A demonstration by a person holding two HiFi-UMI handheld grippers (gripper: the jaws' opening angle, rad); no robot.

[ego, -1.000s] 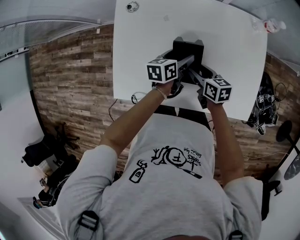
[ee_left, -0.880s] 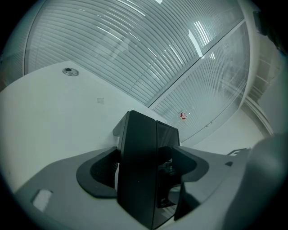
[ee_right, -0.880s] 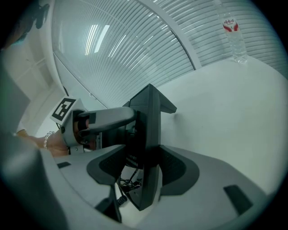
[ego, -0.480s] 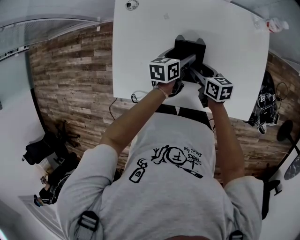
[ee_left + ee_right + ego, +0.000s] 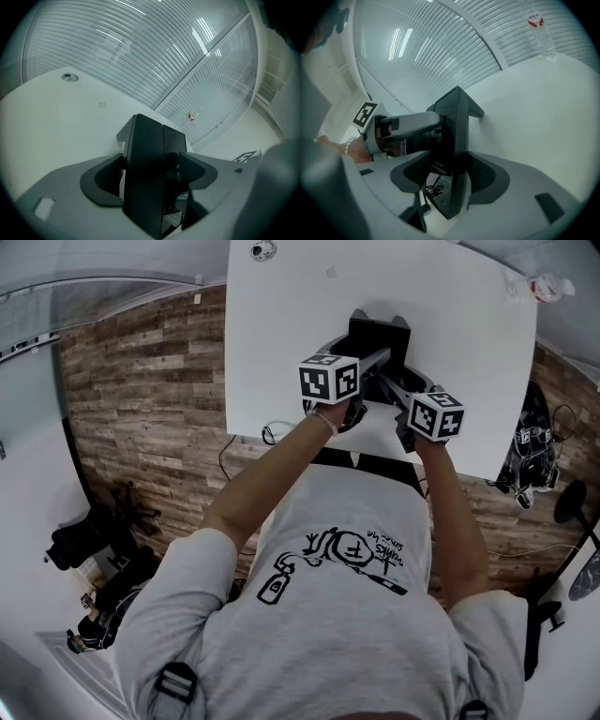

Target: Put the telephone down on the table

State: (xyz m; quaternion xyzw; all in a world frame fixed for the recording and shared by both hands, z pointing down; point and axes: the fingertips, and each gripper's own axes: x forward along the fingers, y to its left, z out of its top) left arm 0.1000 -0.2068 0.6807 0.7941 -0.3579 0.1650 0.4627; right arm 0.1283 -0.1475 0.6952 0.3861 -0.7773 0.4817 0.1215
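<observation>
The left gripper (image 5: 151,174) has its jaws closed on the black phone (image 5: 146,150), and the right gripper (image 5: 451,176) likewise clamps it. The phone is upright between both, above the table (image 5: 56,122). A bottle (image 5: 539,29) stands far beyond the right jaws.

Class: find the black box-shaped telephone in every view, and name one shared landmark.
Head view: black telephone, upper centre.
Left gripper view: lower centre, between jaws.
Right gripper view: centre, between jaws.
Shared landmark: clear plastic bottle, red label.
</observation>
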